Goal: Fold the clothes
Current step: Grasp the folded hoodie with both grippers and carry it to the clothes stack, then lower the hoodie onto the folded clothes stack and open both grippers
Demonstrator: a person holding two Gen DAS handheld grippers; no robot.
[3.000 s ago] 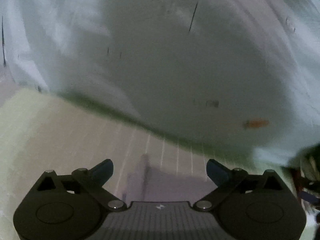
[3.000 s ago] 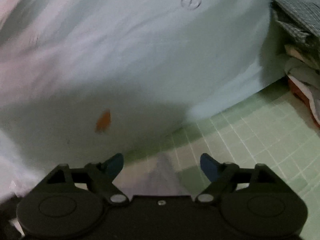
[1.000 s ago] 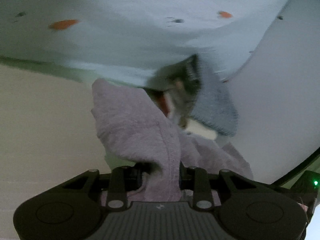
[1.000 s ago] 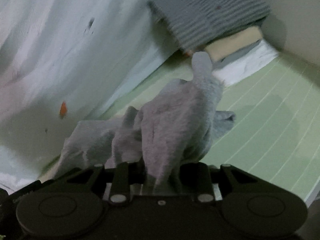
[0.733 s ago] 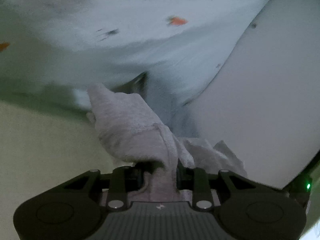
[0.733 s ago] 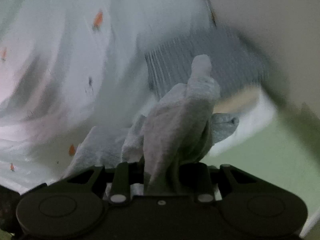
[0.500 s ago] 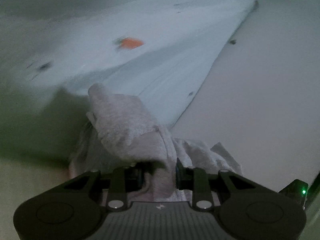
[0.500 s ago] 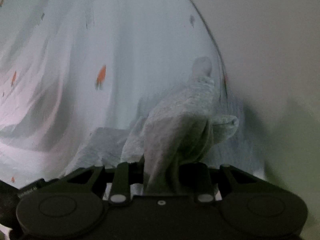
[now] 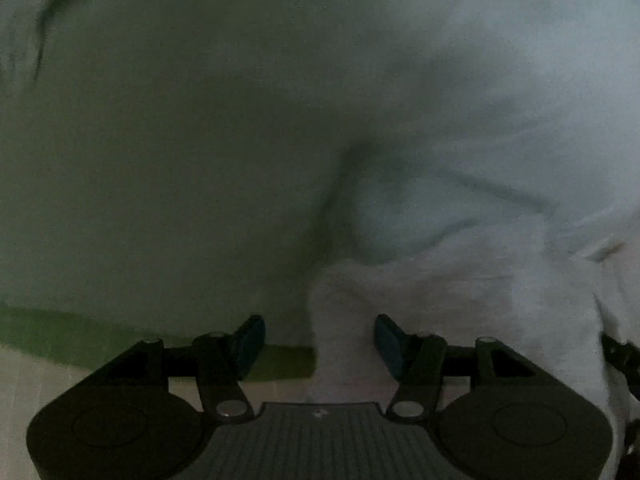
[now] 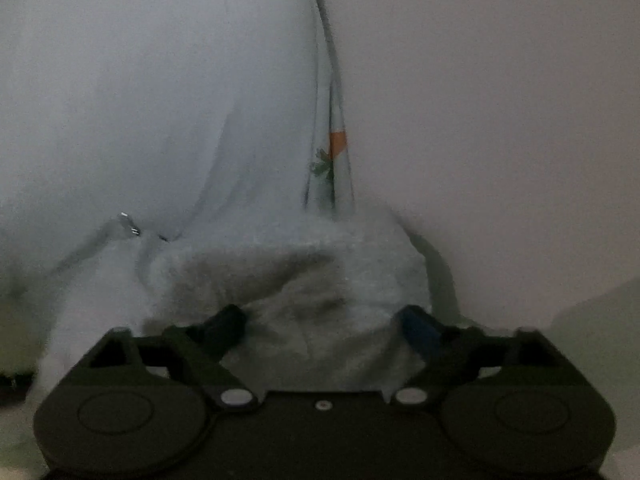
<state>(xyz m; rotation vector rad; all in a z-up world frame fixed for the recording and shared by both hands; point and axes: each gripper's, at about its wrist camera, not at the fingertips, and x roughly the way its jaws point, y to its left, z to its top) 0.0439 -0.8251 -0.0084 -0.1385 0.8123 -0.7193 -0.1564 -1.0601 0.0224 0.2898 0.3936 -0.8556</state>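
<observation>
1. Most of both views is a pale sheet (image 9: pixel 460 80) with small orange prints, blurred, rising behind everything; in the right wrist view a plain wall (image 10: pixel 500 100) fills the side beyond the sheet's edge.
2. One fuzzy grey garment (image 10: pixel 304 276) lies bunched at the foot of that sheet, directly ahead of the right tongs (image 10: pixel 320 326). Its heap runs crosswise to them, spilling past both fingers.
3. From the left wrist view the same garment (image 9: pixel 440 300) sits ahead and off to the right, only its edge reaching in between the fingers of the left tongs (image 9: pixel 320 340).
4. Both tongs have just been opening: the jaws now stand apart and released, cloth between them but no pad pressing on it.
5. My judgement: the garment has been set down, not yet folded; the right hand is the better placed to retake it, the left would have to shift rightward first.
</observation>
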